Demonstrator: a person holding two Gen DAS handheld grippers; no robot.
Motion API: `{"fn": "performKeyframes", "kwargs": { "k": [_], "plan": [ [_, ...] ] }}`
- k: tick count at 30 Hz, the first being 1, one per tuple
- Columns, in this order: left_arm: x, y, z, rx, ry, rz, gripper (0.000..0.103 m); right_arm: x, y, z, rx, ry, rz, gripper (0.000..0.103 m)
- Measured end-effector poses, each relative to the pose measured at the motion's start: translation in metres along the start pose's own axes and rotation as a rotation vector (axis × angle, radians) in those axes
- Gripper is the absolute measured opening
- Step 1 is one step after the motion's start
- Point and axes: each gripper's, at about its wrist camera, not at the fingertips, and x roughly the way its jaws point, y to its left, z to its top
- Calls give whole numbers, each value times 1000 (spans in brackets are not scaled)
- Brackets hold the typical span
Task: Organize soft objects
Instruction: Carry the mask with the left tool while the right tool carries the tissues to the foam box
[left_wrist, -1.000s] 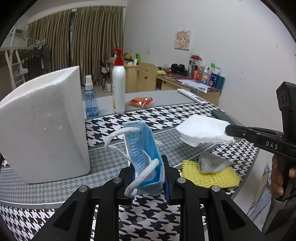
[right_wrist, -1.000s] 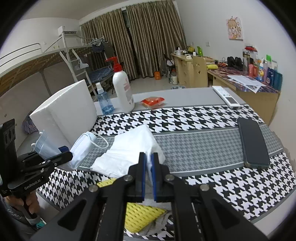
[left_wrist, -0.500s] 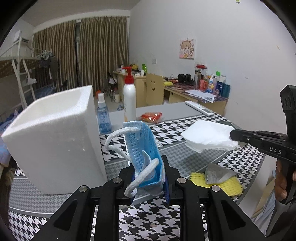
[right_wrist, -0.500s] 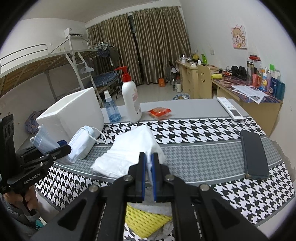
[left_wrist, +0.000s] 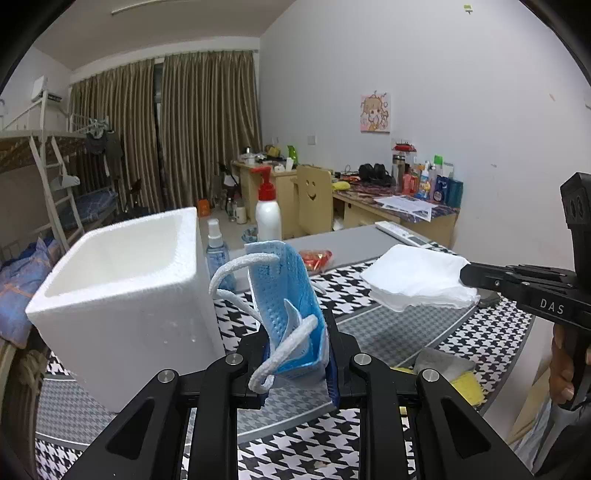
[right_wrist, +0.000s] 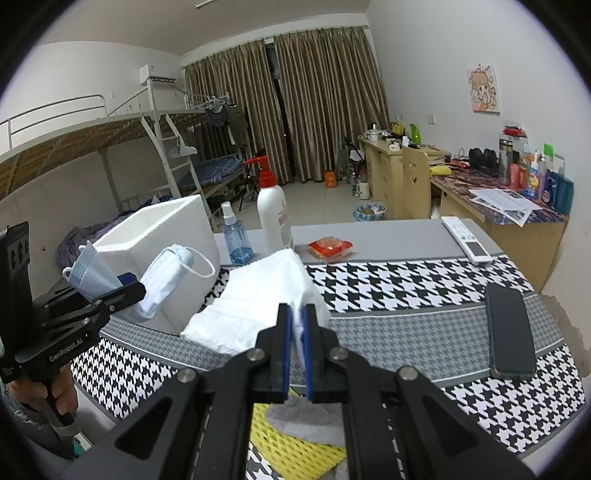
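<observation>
Left wrist: left gripper (left_wrist: 295, 354) clamped on folded blue face mask (left_wrist: 286, 295), pleated, white ear loops dangling, upright between the pads. Right gripper (right_wrist: 295, 332) pinches crumpled white tissue stack (right_wrist: 255, 295), draped ahead of its tips. Foam box (left_wrist: 125, 288) left of mask.

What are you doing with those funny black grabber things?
A person holds a grabber in each hand. The left gripper is shut on a blue pleated face mask, held up beside the open white foam box. The right gripper pinches a stack of white tissues above the houndstooth tablecloth. A yellow mesh cloth lies below.
</observation>
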Motion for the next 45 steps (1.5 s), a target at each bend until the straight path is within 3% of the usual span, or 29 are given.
{"fn": "performKeyframes", "kwargs": {
  "k": [29, 45],
  "plan": [
    [-26, 7, 37, 41, -124, 85, 25, -15, 28, 34, -42, -120, 57, 9],
    [-34, 26, 49, 17, -181, 142, 25, -7, 45, 52, -69, -157, 101, 9]
  ]
}}
